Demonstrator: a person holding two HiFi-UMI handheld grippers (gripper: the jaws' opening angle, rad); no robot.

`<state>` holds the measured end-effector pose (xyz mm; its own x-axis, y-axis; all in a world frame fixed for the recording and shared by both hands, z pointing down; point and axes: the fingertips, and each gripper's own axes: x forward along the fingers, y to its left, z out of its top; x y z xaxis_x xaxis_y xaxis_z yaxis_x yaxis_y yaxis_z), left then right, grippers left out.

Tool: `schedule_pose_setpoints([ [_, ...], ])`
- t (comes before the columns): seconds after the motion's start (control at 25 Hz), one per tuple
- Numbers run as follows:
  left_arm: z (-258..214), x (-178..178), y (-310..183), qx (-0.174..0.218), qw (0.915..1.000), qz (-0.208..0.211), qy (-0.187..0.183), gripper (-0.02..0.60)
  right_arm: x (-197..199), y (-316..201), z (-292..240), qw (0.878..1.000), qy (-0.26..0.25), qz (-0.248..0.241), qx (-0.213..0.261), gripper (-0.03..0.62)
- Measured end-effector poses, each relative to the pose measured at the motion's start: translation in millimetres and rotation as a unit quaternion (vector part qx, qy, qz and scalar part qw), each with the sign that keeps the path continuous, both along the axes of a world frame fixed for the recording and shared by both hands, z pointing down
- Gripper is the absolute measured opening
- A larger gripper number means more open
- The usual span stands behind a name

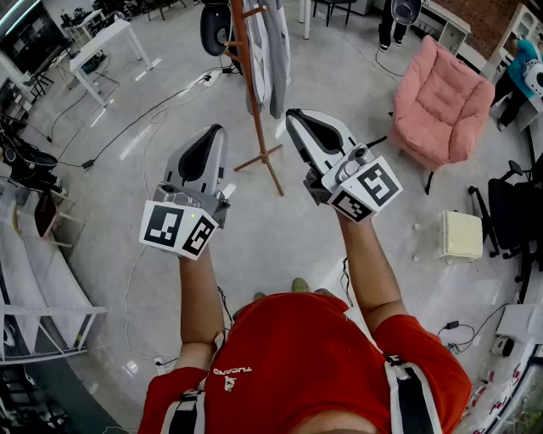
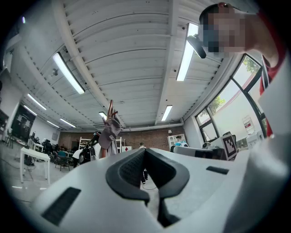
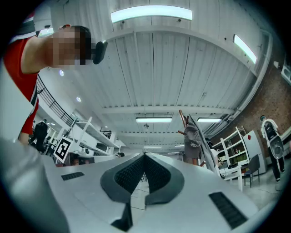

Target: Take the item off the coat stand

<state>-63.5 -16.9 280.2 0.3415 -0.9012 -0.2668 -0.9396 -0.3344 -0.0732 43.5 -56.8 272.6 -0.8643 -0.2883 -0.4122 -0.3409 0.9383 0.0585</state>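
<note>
The wooden coat stand (image 1: 251, 93) rises from the floor just ahead of me, between both grippers. Grey and white clothes (image 1: 271, 51) hang from it, and a dark item (image 1: 215, 25) hangs on its left. In the gripper views a grey cap (image 2: 110, 131) (image 3: 193, 142) sits near the top of the stand. My left gripper (image 1: 218, 129) (image 2: 144, 150) is held up short of the stand, jaws shut and empty. My right gripper (image 1: 292, 114) (image 3: 145, 155) is level with it on the right, also shut with nothing in it.
A pink armchair (image 1: 441, 97) stands at the right, with a cream box (image 1: 461, 235) on the floor near it. A white table (image 1: 106, 42) is at the back left, white shelving (image 1: 34, 288) at the left edge. Cables (image 1: 144, 119) trail across the grey floor.
</note>
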Motion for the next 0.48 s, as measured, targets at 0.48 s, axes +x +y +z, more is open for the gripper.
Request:
schedule_pose_setpoints([
  [0.48, 5.7, 18.8, -21.7, -0.004, 0.9998, -0.018, 0.003, 0.009, 19.5, -26.2, 9.7, 0.999, -0.001, -0.035, -0.026, 0.025],
])
